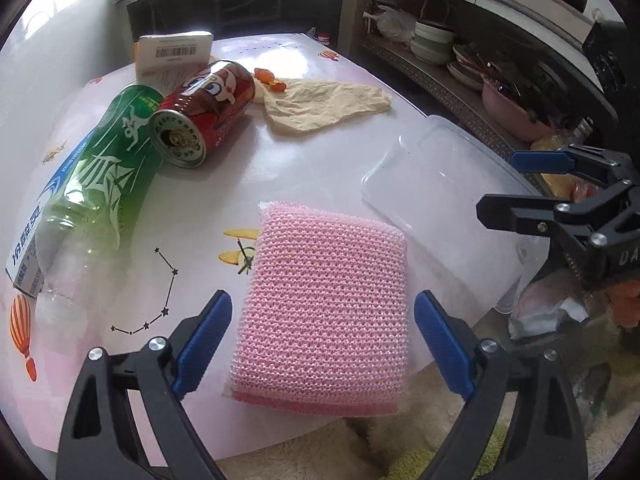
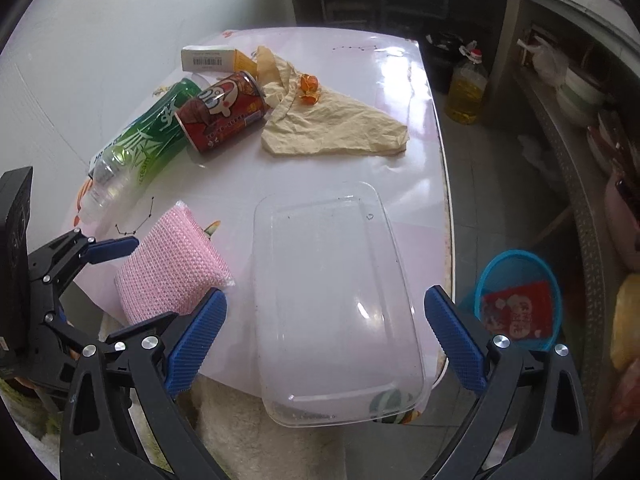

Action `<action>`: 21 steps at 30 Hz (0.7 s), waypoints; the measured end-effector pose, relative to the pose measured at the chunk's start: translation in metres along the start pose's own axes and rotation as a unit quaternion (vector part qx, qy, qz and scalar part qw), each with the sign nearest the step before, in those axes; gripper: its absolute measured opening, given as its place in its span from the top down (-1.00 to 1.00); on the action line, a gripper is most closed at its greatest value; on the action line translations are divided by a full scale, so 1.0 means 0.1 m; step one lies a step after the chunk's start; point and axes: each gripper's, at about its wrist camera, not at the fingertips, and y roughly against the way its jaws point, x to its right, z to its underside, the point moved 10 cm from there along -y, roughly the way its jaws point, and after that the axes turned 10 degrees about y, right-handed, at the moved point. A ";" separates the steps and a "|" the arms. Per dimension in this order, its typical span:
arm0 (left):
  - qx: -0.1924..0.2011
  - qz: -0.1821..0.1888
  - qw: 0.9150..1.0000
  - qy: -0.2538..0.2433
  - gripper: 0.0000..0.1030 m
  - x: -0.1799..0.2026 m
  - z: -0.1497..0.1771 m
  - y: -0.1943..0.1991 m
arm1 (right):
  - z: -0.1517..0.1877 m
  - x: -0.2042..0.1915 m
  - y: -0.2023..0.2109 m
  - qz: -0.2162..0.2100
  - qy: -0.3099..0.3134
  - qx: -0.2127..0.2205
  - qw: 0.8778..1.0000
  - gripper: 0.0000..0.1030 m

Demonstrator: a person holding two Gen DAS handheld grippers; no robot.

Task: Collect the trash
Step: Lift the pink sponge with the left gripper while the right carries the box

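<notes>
A pink mesh sponge [image 1: 320,304] lies at the near edge of the table, between the fingers of my left gripper [image 1: 323,312], which stands open with a gap on each side. To its right lies an upturned clear plastic tray [image 2: 332,300], and my right gripper [image 2: 326,300] straddles it, open, pads off it. Farther back lie a green plastic bottle [image 1: 100,176], a red can [image 1: 204,108] on its side, a crumpled beige bag [image 1: 324,104], orange peel [image 1: 268,78] and a barcoded carton [image 1: 172,56]. The right gripper [image 1: 498,182] also shows at the right edge of the left wrist view.
A blue bin [image 2: 520,300] holding a red packet stands on the floor right of the table [image 2: 400,80]. An oil bottle [image 2: 466,88] stands on the floor behind. Shelves with bowls [image 1: 432,40] run along the right. A fluffy cream cover [image 2: 240,420] lies below the table's near edge.
</notes>
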 end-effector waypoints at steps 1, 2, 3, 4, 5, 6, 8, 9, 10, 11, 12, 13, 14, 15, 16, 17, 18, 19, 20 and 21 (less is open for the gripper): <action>-0.004 -0.002 1.000 -0.002 -0.75 0.00 0.01 -0.03 | 0.01 -0.01 -0.01 -0.002 0.001 -0.002 1.000 -0.85; -0.009 -0.005 1.000 -0.002 -0.75 0.00 0.01 -0.07 | 0.03 -0.02 -0.03 -0.005 0.003 -0.005 1.000 -0.85; -0.011 -0.007 1.000 -0.001 -0.75 0.00 0.01 -0.08 | 0.03 -0.03 -0.04 -0.005 0.006 -0.008 1.000 -0.85; -0.014 -0.006 1.000 0.000 -0.75 0.00 0.01 -0.09 | 0.04 -0.04 -0.05 -0.003 0.009 -0.010 1.000 -0.85; -0.015 -0.003 1.000 0.003 -0.75 -0.01 0.01 -0.11 | 0.04 -0.04 -0.07 0.000 0.012 -0.012 1.000 -0.85; -0.018 0.000 1.000 0.006 -0.75 -0.01 0.02 -0.11 | 0.05 -0.04 -0.08 0.002 0.013 -0.014 1.000 -0.85; -0.023 0.003 1.000 0.013 -0.75 -0.01 0.02 -0.13 | 0.05 -0.03 -0.11 0.003 0.010 -0.018 1.000 -0.85; -0.025 0.005 1.000 0.017 -0.75 -0.02 0.02 -0.14 | 0.06 -0.02 -0.12 0.002 0.007 -0.019 1.000 -0.85; -0.024 0.006 0.999 0.020 -0.75 -0.03 0.02 -0.13 | 0.06 0.00 -0.12 0.002 0.002 -0.020 1.000 -0.85; -0.023 0.008 1.000 0.021 -0.75 -0.03 0.01 -0.13 | 0.07 0.02 -0.14 0.003 -0.003 -0.022 1.000 -0.85; -0.021 0.009 1.000 0.020 -0.74 -0.03 0.01 -0.13 | 0.08 0.04 -0.15 0.005 -0.006 -0.025 1.000 -0.85; -0.021 0.009 1.000 0.019 -0.71 -0.02 0.01 -0.14 | 0.09 0.05 -0.16 0.005 -0.007 -0.028 1.000 -0.85; -0.020 0.009 1.000 0.018 -0.68 -0.02 0.00 -0.14 | 0.09 0.05 -0.18 0.006 -0.007 -0.031 0.999 -0.85; -0.018 0.009 1.000 0.018 -0.66 -0.01 0.00 -0.14 | 0.10 0.05 -0.20 0.006 -0.008 -0.033 0.999 -0.85; -0.017 0.009 1.000 0.019 -0.63 -0.02 -0.01 -0.14 | 0.11 0.06 -0.22 0.007 -0.010 -0.036 0.999 -0.85; -0.016 0.009 1.000 0.021 -0.62 -0.02 -0.01 -0.14 | 0.13 0.07 -0.24 0.008 -0.013 -0.039 0.999 -0.85; -0.016 0.010 1.000 0.023 -0.61 -0.02 -0.02 -0.14 | 0.13 0.07 -0.25 0.007 -0.016 -0.040 0.999 -0.85; -0.016 0.010 0.999 0.026 -0.61 -0.03 -0.02 -0.13 | 0.14 0.08 -0.26 0.006 -0.020 -0.040 0.999 -0.85; -0.016 0.011 0.999 0.028 -0.60 -0.03 -0.03 -0.13 | 0.15 0.08 -0.26 0.004 -0.023 -0.039 0.999 -0.84; -0.016 0.011 0.999 0.029 -0.60 -0.03 -0.03 -0.13 | 0.15 0.09 -0.26 0.001 -0.027 -0.038 0.999 -0.84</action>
